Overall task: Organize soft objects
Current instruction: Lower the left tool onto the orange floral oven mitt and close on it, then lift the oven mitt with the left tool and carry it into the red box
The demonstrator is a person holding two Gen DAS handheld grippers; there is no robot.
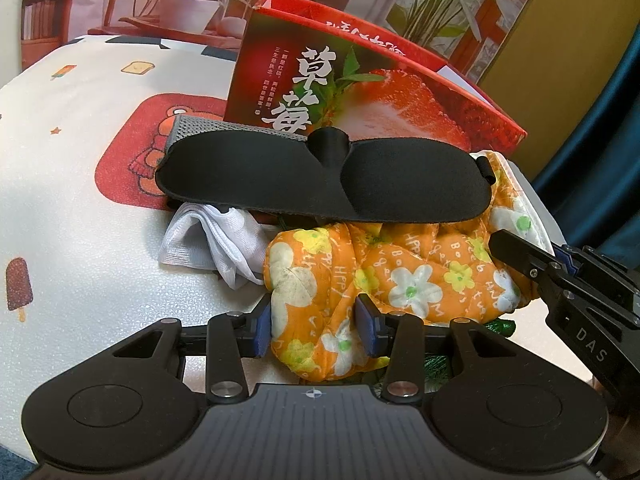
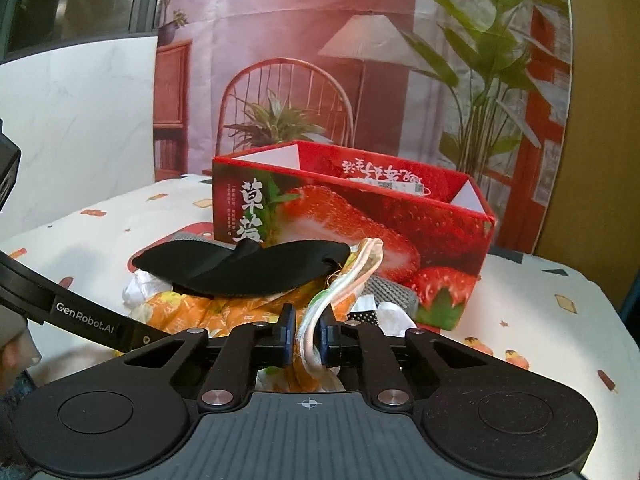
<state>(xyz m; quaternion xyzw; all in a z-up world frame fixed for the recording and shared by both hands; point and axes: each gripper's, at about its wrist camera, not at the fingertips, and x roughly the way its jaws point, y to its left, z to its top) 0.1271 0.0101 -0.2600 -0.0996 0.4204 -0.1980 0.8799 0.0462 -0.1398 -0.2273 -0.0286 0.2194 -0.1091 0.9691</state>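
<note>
A: Where is the orange floral cloth (image 1: pixel 400 272) found?
B: It is heaped on the counter (image 1: pixel 80 220), near the red strawberry box (image 1: pixel 360 92), with a black eye mask (image 1: pixel 320 176) laid on top and a white cloth (image 1: pixel 216 240) tucked at its left.

A: How are the jaws seen?
B: The left gripper (image 1: pixel 316 328) is clamped on a near fold of the orange floral cloth. The right gripper (image 2: pixel 308 332) is closed on its white-lined edge at the right.
</note>
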